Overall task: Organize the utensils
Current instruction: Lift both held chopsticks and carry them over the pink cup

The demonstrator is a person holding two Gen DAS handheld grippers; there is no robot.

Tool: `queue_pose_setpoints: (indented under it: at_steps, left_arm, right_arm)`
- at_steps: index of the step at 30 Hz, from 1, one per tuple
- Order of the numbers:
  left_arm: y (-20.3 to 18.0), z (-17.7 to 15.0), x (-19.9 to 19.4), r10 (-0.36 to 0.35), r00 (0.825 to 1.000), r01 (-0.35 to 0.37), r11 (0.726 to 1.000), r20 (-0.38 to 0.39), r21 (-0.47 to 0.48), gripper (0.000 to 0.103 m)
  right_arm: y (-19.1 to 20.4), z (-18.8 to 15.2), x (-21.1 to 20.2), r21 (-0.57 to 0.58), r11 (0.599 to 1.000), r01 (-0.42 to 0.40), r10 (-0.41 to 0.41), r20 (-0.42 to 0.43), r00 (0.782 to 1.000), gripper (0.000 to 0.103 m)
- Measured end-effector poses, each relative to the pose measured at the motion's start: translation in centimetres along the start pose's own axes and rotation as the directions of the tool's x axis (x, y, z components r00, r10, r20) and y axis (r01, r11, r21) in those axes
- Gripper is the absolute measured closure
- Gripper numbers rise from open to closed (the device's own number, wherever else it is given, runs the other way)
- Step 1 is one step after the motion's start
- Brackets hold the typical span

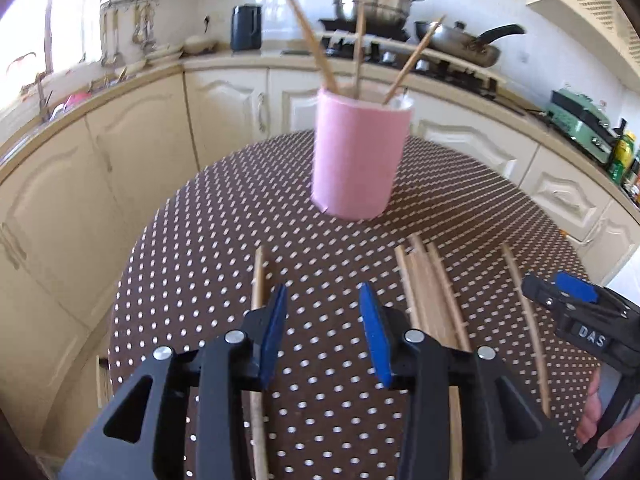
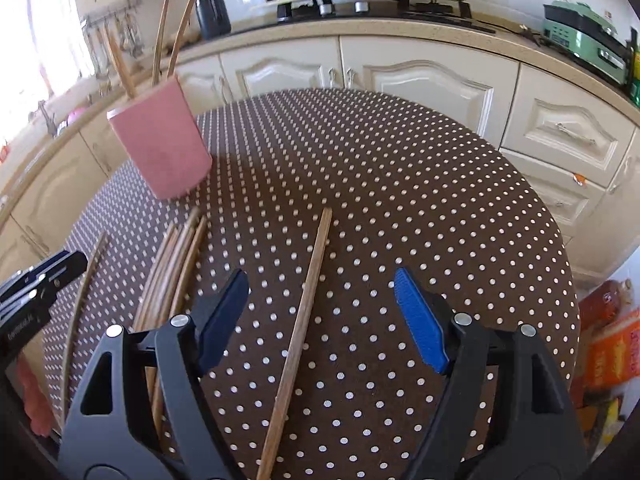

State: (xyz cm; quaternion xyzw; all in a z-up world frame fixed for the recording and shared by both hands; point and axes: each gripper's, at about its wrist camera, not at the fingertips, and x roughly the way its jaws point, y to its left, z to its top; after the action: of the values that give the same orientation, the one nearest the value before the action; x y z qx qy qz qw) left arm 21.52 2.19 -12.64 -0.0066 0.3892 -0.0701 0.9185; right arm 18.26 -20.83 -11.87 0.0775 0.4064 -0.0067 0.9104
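Kitchen cabinets (image 2: 420,76) ringed a dotted table (image 2: 400,200). Far across it stood a pink cup (image 1: 358,156) holding three chopsticks (image 1: 310,38). One chopstick (image 2: 304,320) lay pointing away between the right gripper's (image 2: 320,316) spread fingers; its casing read "DAS". The left gripper (image 1: 322,328) gaped, empty.

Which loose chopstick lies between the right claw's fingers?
The lone chopstick lying apart on the dotted table, right of the bundle, centred in the open right claw.

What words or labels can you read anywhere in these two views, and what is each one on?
"DAS": white letters on the black body of the right gripper, seen from the left wrist view.
Small pale print on the left gripper body, right wrist view: too blurred to read.
Orange packages beside the table: print unreadable.
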Motion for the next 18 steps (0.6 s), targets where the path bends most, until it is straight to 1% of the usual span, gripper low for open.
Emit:
queue_pose_setpoints:
  at_steps: [2, 3, 5, 6, 7, 8, 9, 10, 11, 12, 13, 14, 15, 17, 18]
  left_arm:
    - [0.3, -0.1, 0.8, 0.042, 0.999, -0.042, 0.999, -0.019, -0.008, 0.065]
    - [0.4, -0.2, 1.4, 0.070, 0.997, -0.070, 0.998, -0.035, -0.004, 0.065]
    - [0.6, -0.3, 2.3, 0.090, 0.994, -0.091, 0.996, -0.068, -0.007, 0.065]
    - [0.8, -0.3, 2.6, 0.092, 0.992, -0.094, 0.995, -0.085, -0.014, 0.065]
    - [1.0, -0.3, 2.9, 0.093, 0.991, -0.095, 0.995, -0.092, -0.020, 0.065]
    - [1.1, -0.3, 2.8, 0.094, 0.992, -0.096, 0.995, -0.083, -0.022, 0.065]
    - [1.3, -0.3, 2.8, 0.089, 0.992, -0.092, 0.995, -0.089, -0.026, 0.065]
    - [1.5, -0.3, 2.7, 0.083, 0.993, -0.086, 0.996, -0.087, -0.038, 0.065]
    - [1.9, -0.4, 2.7, 0.069, 0.994, -0.074, 0.996, -0.086, -0.056, 0.065]
    - [2.1, -0.4, 2.6, 0.058, 0.995, -0.064, 0.996, -0.085, -0.068, 0.065]
    - [2.5, -0.5, 2.5, 0.051, 0.995, -0.057, 0.995, -0.081, -0.079, 0.073]
    - [2.8, -0.6, 2.5, 0.066, 0.995, -0.072, 0.994, -0.075, -0.080, 0.094]
    - [3.1, -0.6, 2.7, 0.066, 0.995, -0.073, 0.993, -0.079, -0.089, 0.096]
    - [3.8, -0.8, 2.5, 0.019, 0.997, -0.028, 0.992, -0.073, -0.123, 0.096]
    - [4.1, -0.8, 2.5, 0.010, 0.997, -0.019, 0.991, -0.071, -0.131, 0.096]
  right_arm:
    - [0.6, -0.4, 0.2, -0.020, 0.999, 0.030, -0.030, 0.003, 1.000, 0.029]
    - [0.9, -0.5, 0.2, -0.025, 0.999, 0.028, -0.028, 0.007, 1.000, 0.029]
    - [1.6, -0.7, 0.6, -0.054, 0.998, 0.028, -0.028, -0.005, 1.000, 0.034]
    - [1.9, -0.8, 1.0, -0.066, 0.997, 0.046, -0.047, -0.018, 0.999, 0.042]
    - [2.0, -0.7, 1.2, -0.068, 0.997, 0.046, -0.049, -0.034, 0.998, 0.053]
    - [2.0, -0.7, 1.5, -0.065, 0.997, 0.051, -0.054, -0.050, 0.997, 0.056]
    - [2.1, -0.6, 1.4, -0.063, 0.996, 0.056, -0.059, -0.044, 0.997, 0.066]
    - [2.1, -0.5, 1.6, -0.059, 0.996, 0.069, -0.072, -0.045, 0.996, 0.071]
    - [2.0, -0.4, 1.7, -0.057, 0.996, 0.071, -0.074, -0.045, 0.996, 0.072]
    - [2.0, -0.4, 1.7, -0.056, 0.995, 0.077, -0.080, -0.044, 0.996, 0.078]
    - [1.9, -0.3, 1.8, -0.056, 0.995, 0.080, -0.082, -0.043, 0.996, 0.089]
    - [1.7, -0.4, 1.6, -0.053, 0.996, 0.073, -0.075, -0.043, 0.996, 0.092]
    - [1.5, -0.3, 1.6, -0.045, 0.997, 0.063, -0.065, -0.043, 0.997, 0.093]
    - [0.9, -0.1, 1.7, -0.019, 0.999, 0.041, -0.041, -0.043, 0.998, 0.095]
    - [0.5, -0.3, 1.5, -0.006, 1.000, 0.027, -0.027, -0.042, 0.999, 0.096]
